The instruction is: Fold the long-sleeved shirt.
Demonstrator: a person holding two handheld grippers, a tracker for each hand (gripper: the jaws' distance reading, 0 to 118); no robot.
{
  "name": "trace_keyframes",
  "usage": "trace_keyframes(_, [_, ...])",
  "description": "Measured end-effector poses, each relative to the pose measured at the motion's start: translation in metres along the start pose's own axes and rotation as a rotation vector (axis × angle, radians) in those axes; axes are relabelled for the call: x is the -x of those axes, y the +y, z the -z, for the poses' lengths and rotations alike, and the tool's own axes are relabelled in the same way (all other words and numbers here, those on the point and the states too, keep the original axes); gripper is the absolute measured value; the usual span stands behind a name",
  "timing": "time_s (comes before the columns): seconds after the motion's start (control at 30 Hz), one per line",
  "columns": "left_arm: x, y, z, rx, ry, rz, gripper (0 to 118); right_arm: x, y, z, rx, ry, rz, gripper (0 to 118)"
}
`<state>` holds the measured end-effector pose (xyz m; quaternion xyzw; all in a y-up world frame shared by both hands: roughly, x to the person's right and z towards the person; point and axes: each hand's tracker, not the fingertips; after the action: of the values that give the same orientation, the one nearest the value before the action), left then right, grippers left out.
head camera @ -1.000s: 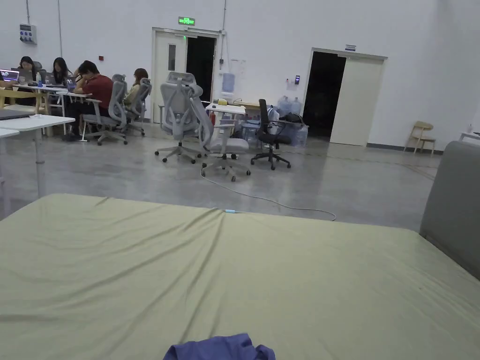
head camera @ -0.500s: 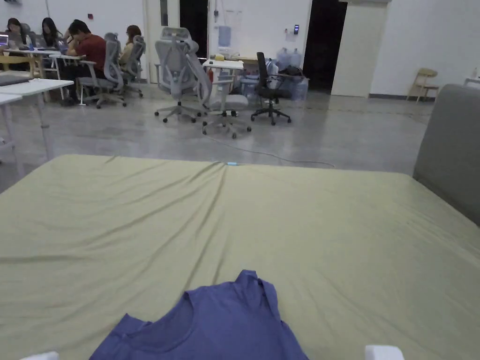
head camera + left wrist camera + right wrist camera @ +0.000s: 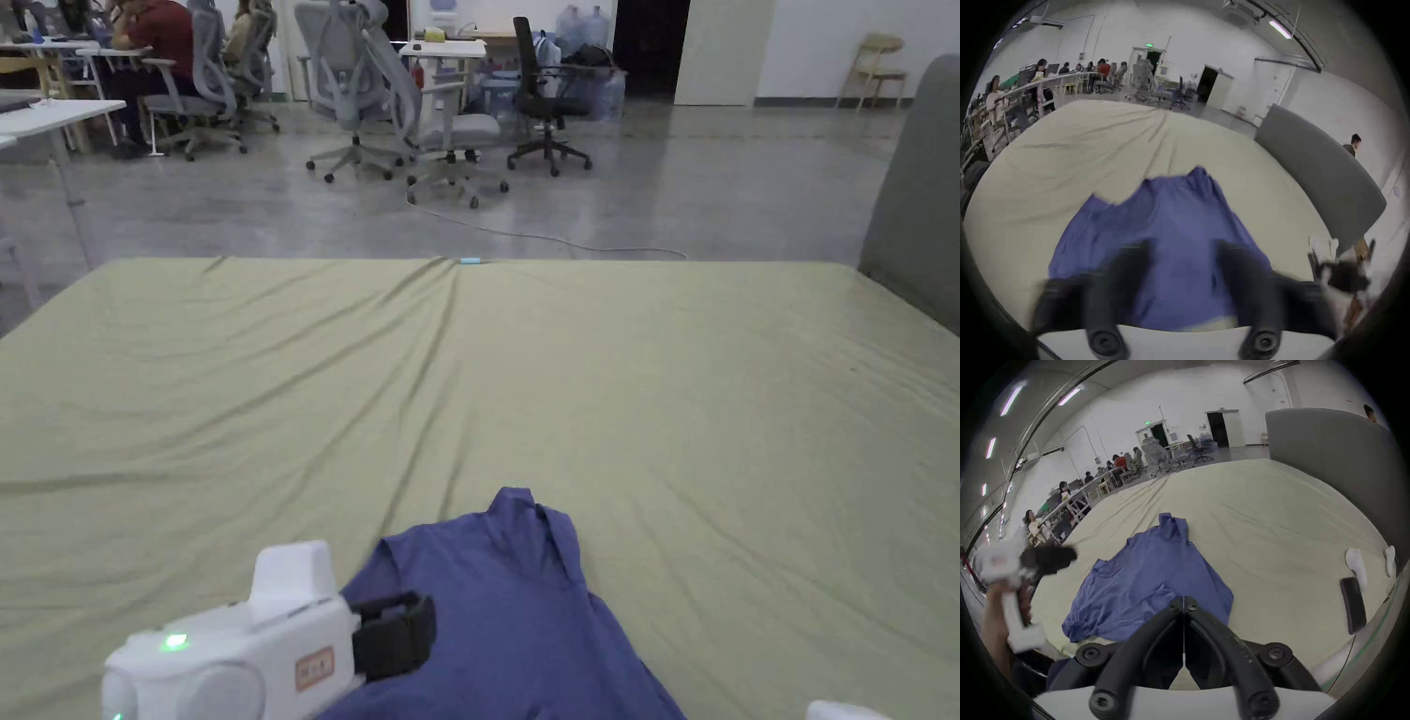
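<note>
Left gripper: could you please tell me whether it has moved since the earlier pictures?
Yes. The left gripper has come forward and rightward, reaching the shirt's left edge.

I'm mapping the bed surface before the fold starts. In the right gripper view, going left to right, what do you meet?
Left tongs → purple shirt → white sock → second white sock. The dark phone lies under the first sock's span, so I leave it out.
</note>
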<state>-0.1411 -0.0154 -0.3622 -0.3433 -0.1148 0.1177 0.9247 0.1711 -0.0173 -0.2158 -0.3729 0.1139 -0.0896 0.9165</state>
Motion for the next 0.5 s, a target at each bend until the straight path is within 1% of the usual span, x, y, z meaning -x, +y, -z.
trace_keyframes(0.03, [0.000,0.017,0.032,0.001,0.011,-0.001,118,-0.006,0.002,0.002,-0.006,0.013,0.012,3])
trace_keyframes(0.07, [0.005,0.031,0.058,-0.044,0.023,-0.013,113,-0.007,0.003,0.006,-0.009,0.021,0.022,3])
trace_keyframes(0.1, [0.013,0.040,0.088,-0.011,0.118,0.023,112,-0.009,0.004,0.011,-0.007,0.020,0.028,3])
trace_keyframes(0.17, [0.024,0.053,0.149,0.073,0.213,0.073,113,-0.021,0.003,0.020,0.018,-0.001,0.043,3])
trace_keyframes(0.2, [0.029,0.055,0.175,0.104,0.232,0.079,112,-0.027,0.003,0.024,0.033,-0.014,0.051,3])
trace_keyframes(0.27, [0.033,0.058,0.226,0.173,0.214,0.071,107,-0.041,0.002,0.031,0.056,-0.033,0.082,3])
trace_keyframes(0.3, [0.034,0.052,0.248,0.219,0.220,0.093,102,-0.053,-0.001,0.033,0.074,-0.052,0.102,3])
trace_keyframes(0.33, [0.034,0.046,0.265,0.272,0.232,0.127,93,-0.060,-0.002,0.037,0.101,-0.080,0.115,3])
trace_keyframes(0.37, [0.024,0.037,0.265,0.319,0.230,0.176,83,-0.067,-0.001,0.042,0.124,-0.107,0.115,3])
trace_keyframes(0.4, [0.019,0.028,0.272,0.338,0.255,0.235,75,-0.073,-0.001,0.047,0.145,-0.143,0.112,3])
trace_keyframes(0.43, [0.012,0.022,0.269,0.301,0.257,0.296,72,-0.080,-0.003,0.048,0.155,-0.156,0.118,3])
trace_keyframes(0.47, [0.004,0.020,0.261,0.231,0.274,0.372,53,-0.087,-0.001,0.053,0.171,-0.168,0.129,3])
trace_keyframes(0.5, [0.000,0.020,0.261,0.236,0.216,0.397,15,-0.093,0.002,0.057,0.183,-0.167,0.149,3])
